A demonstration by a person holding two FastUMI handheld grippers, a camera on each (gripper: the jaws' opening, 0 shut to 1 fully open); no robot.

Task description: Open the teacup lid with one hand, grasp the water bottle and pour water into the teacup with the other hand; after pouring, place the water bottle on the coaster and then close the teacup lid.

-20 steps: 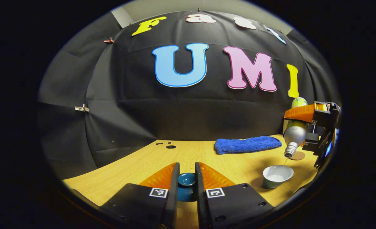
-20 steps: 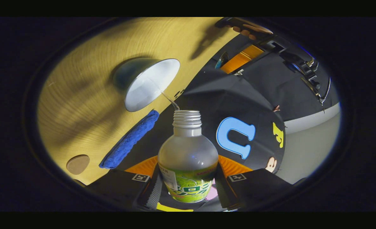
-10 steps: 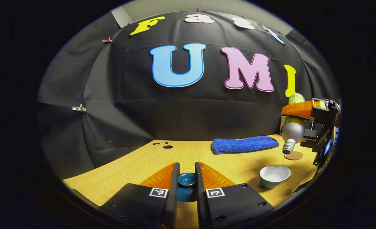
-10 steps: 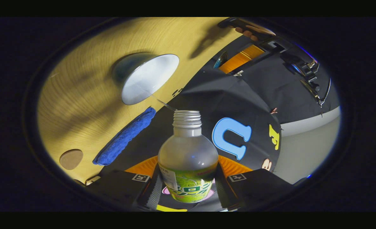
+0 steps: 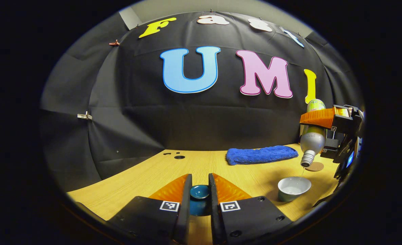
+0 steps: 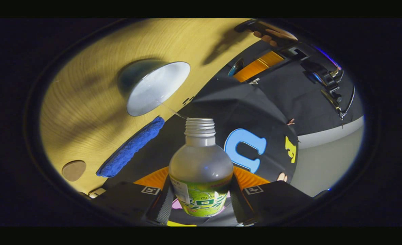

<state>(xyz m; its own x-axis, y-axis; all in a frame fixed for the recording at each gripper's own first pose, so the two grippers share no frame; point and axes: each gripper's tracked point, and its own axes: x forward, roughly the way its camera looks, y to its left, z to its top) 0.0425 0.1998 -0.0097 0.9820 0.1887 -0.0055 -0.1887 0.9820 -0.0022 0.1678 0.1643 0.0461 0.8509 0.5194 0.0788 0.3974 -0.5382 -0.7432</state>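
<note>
Pouring step: thin stream running from bottle into open teacup.

My right tongs (image 6: 201, 200) clamp the frosted, green-labelled water bottle (image 6: 201, 170), inverted above the white-lined teacup (image 5: 293, 188) at lower right of the left gripper view. I should keep its mouth over the bowl and tip back slowly. My left tongs (image 5: 199, 200) pinch the teal lid (image 5: 199, 191). The coaster (image 5: 314, 166) sits just behind the teacup on the desk (image 5: 146, 180).

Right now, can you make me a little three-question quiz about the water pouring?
1. True or false: the water bottle stands upright on the coaster.
2. What does the left gripper hold? A) the towel B) the teacup lid C) nothing
3. Fill in: a thin stream of water runs from the bottle's mouth into the ____.

Key: 1 false, the right gripper tips it over the teacup; 2 B; 3 teacup.
</note>
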